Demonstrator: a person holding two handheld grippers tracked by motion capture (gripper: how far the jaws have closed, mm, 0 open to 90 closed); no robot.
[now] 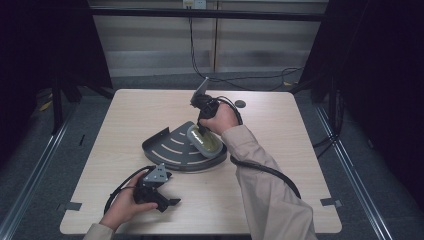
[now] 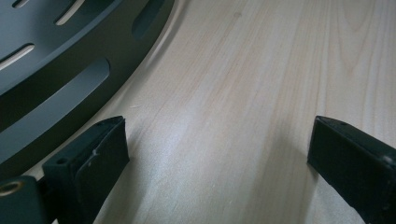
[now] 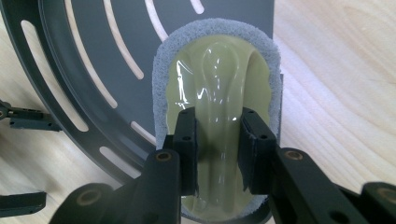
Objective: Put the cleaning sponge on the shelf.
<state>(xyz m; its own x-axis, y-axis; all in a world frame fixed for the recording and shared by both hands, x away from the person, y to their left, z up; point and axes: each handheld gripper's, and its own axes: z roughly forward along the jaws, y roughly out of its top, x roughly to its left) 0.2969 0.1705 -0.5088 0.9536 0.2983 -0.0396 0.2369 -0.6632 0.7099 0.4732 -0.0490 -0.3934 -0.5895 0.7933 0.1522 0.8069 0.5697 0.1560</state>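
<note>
While my left gripper (image 1: 170, 202) rests low on the pale wooden table (image 1: 280, 150), jaws spread wide with bare wood between them, its left jaw sits just beside the curved slotted wall of the dark grey fan-shaped metal rack (image 2: 51, 70). Rack lies at table centre. On its right part lies the oval scrubbing pad with olive-green glossy plastic grip and grey fleece base (image 3: 217, 88). My right gripper (image 3: 218, 151) comes down on it from above, jaws pinched narrow on the raised ridge of the green grip.
</note>
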